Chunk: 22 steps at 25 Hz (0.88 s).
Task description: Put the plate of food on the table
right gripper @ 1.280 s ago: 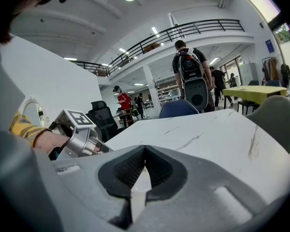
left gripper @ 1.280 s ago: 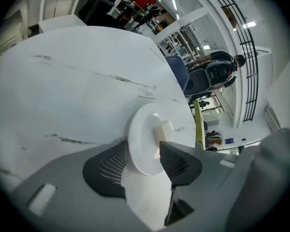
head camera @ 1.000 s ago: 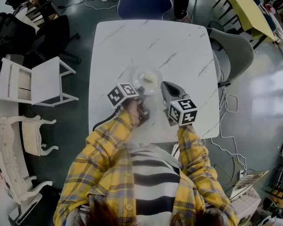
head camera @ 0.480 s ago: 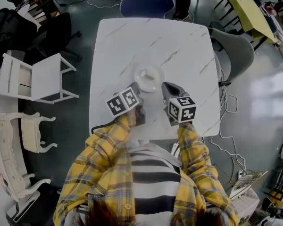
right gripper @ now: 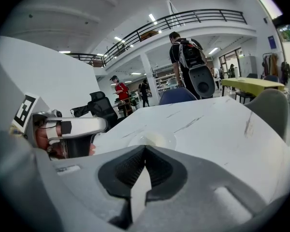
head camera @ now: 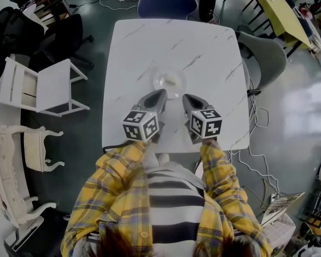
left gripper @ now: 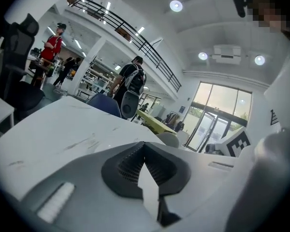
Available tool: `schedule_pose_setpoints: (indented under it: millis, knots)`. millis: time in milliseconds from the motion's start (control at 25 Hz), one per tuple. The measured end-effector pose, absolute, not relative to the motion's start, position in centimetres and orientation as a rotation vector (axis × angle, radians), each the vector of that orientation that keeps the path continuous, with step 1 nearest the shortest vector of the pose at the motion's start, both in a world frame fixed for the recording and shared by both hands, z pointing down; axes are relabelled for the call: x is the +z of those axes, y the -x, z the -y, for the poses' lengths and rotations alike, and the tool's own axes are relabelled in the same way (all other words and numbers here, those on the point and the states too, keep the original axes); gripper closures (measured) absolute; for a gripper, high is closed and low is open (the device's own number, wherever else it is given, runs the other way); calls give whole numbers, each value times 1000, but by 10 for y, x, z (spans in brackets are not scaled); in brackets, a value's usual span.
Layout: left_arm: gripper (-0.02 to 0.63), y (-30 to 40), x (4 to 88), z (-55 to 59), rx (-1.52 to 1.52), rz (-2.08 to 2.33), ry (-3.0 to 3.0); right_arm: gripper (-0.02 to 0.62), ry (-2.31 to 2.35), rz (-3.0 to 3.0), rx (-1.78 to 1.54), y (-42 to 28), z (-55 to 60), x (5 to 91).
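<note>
The left gripper (head camera: 159, 94) has lifted off the plate of food (head camera: 169, 81) and rolled. Its jaws, like the right gripper's (head camera: 186, 97), are pressed together, empty. The plate sits on the counter (head camera: 203, 42) just ahead; best draw both straight back without nudging it.

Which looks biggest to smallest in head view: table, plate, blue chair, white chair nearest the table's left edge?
1. table
2. white chair
3. blue chair, judged by its visible part only, since the picture's top edge cuts it off
4. plate
</note>
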<state>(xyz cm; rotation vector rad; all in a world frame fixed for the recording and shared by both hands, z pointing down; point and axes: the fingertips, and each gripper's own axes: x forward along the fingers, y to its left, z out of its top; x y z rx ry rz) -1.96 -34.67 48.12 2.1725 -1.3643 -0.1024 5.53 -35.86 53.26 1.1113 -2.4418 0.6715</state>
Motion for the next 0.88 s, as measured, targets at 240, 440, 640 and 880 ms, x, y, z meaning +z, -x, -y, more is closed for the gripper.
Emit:
schedule_pose_setpoints:
  millis: [240,440,640,880]
  knots:
    - [612,25,477,315,-135,1379,-2178,597,-1114,2474,673,-59,336,520]
    - [611,29,469,286,-158,1416,-2196,597,-1114,2527,645,-62,307,507]
    - [612,39,461,260,-210,1443,-2204,597,-1134,2571,603,-66,284,495]
    - [611,46,451,225,-222,1412,-2252,597,-1161,2584,579,-74,250,483]
